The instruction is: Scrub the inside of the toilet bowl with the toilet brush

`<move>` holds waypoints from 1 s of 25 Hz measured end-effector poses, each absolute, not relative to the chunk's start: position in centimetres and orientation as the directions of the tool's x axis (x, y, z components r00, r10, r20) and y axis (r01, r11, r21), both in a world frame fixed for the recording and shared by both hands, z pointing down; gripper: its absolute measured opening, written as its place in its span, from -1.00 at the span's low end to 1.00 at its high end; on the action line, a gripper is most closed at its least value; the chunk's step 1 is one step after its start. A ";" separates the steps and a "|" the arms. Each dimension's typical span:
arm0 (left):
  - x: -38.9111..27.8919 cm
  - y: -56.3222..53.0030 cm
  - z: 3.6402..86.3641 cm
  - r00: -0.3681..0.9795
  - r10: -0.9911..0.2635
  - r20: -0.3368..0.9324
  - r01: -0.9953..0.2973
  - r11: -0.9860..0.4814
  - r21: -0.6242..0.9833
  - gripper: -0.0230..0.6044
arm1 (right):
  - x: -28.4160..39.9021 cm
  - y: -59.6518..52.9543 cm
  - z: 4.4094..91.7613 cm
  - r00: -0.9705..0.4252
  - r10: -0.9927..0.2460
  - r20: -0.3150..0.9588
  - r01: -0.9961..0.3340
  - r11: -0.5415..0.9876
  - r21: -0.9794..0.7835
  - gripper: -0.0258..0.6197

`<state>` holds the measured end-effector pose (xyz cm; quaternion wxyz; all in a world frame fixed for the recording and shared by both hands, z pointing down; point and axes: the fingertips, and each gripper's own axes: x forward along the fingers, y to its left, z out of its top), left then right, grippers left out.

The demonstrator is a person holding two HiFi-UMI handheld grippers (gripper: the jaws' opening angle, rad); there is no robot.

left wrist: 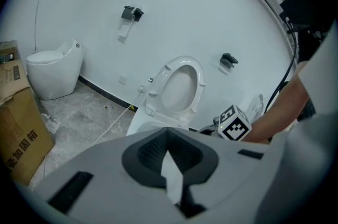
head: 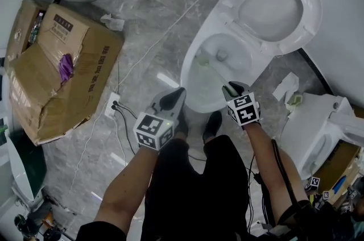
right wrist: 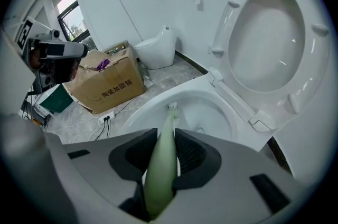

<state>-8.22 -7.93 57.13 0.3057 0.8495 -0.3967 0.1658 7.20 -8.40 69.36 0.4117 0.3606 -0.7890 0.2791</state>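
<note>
Scrubbing looks barely begun: we are clamping the brush (right wrist: pixel 163 149) in the right gripper (head: pixel 232 87), bristles inside the bowl (head: pixel 189 72) (left gripper (head: pixel 173 98) closed on nothing).

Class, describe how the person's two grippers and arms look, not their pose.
Left gripper and right gripper have grey bodies, dark jaw pads and a cube of black-and-white square markers each. Forearms bare, clothing black; a black cable runs by the right arm.

Bowl (head: pixel 190 66): white, oval, uncovered, at 1 o'clock in the head view. Seat and lid (head: pixel 278 7) stand raised behind it, toward 2 o'clock.

Brush (right wrist: pixel 161 165): pale green handle, small white bristle head (right wrist: pixel 172 108). Head is down inside the bowl, at its 9 o'clock side. Handle is clamped in the right gripper (head: pixel 234 89).
</note>
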 end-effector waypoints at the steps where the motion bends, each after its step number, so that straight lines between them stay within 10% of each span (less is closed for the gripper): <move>1: -8.2 -8.1 57.2 0.631 -0.570 0.526 -0.774 -0.501 0.386 -0.90 | 7.3 -8.6 69.4 -0.399 -0.341 0.851 -0.801 0.581 -0.143 -0.58; 25: -5.5 -9.7 57.2 0.667 -0.542 0.511 -0.741 -0.551 0.384 -0.90 | 11.4 -13.6 69.8 -0.336 -0.421 0.842 -0.869 0.483 -0.105 -0.58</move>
